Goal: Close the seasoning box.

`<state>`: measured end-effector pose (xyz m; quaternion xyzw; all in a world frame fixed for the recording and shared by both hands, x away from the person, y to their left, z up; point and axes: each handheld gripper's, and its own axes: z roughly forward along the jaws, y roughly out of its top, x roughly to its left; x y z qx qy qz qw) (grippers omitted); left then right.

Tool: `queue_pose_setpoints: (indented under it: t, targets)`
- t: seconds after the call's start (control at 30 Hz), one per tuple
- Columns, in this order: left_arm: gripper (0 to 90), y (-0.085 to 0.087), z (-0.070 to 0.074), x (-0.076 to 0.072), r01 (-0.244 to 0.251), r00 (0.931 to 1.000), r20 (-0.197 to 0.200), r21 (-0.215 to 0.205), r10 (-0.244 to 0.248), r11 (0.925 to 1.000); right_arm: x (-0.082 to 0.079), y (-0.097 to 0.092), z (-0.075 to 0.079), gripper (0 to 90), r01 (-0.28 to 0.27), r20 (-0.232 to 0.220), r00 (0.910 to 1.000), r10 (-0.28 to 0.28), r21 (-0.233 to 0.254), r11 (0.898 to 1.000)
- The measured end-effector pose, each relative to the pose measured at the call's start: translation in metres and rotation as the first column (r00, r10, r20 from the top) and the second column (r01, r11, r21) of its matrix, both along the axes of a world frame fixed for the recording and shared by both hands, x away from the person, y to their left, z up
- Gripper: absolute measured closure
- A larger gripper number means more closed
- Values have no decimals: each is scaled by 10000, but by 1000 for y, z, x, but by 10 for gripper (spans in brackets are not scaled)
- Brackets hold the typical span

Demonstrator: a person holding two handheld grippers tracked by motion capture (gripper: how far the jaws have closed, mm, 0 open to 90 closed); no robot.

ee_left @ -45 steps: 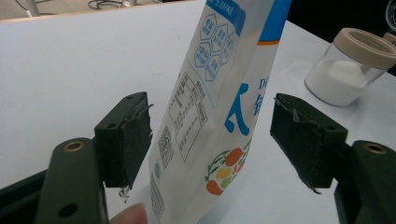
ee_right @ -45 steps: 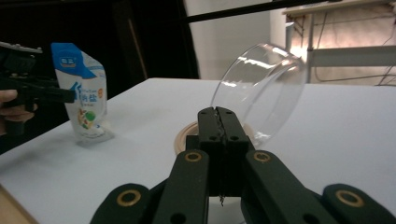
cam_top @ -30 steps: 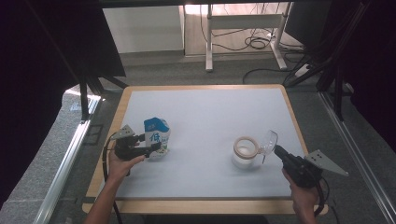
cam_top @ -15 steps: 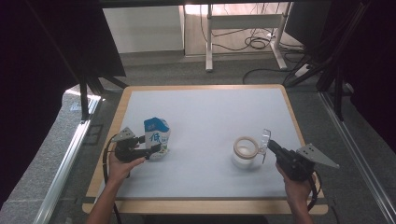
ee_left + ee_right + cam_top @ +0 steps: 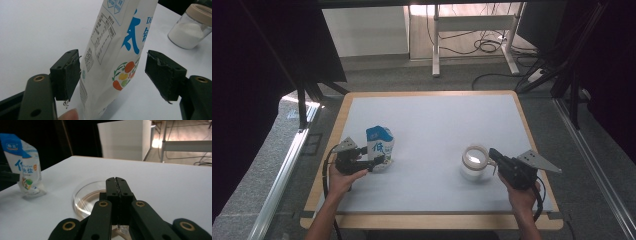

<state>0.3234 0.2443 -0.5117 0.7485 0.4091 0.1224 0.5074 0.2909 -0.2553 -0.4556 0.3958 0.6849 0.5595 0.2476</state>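
On the left of the white table (image 5: 432,125), the left gripper (image 5: 379,161) sits at a standing salt pouch (image 5: 379,146), its jaws spread wide on either side of the pouch's lower part. In the left gripper view one pad (image 5: 71,72) lies against or just beside the pouch's edge, while the other pad stands clearly apart from it, so the gripper is open around the pouch, not clamped on it. The pouch is white with a blue top; its face carries large blue Chinese characters, among them "盐", a printed table of small text, a QR-type code, and a small picture of orange and green vegetables or fruit. The finer print is too small to read. The pouch stands near the table's left wooden edge, with bare table behind it and to its right.

Right of centre stands a clear glass jar (image 5: 474,162) with a beige rim, holding white powder. The right gripper (image 5: 493,154) is just beside the jar's right side, its jaws pressed flat together with nothing between them. Open white surface stretches from the jar to the far edge.
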Motion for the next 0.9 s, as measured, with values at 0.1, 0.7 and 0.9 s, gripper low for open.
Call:
queue_pose_setpoints:
  t: [0.1, 0.7, 0.9]
  targets:
    - [279, -1, -1, 0, 18, 10000, -22, 74, -18, 10000, 4, 12, 1, 900, -408, -126, 9991, 405, -284, 9988]
    - [277, -2, -3, -1, -20, 10000, -30, 146, 21, 9999, 5, -9, 0, 847, -571, -168, 9983, 563, -521, 9970]
    - [273, -3, -4, -3, 0, 10000, -37, 185, 1, 9998, 3, -29, -2, 639, -471, 0, 9989, 472, -716, 9963]
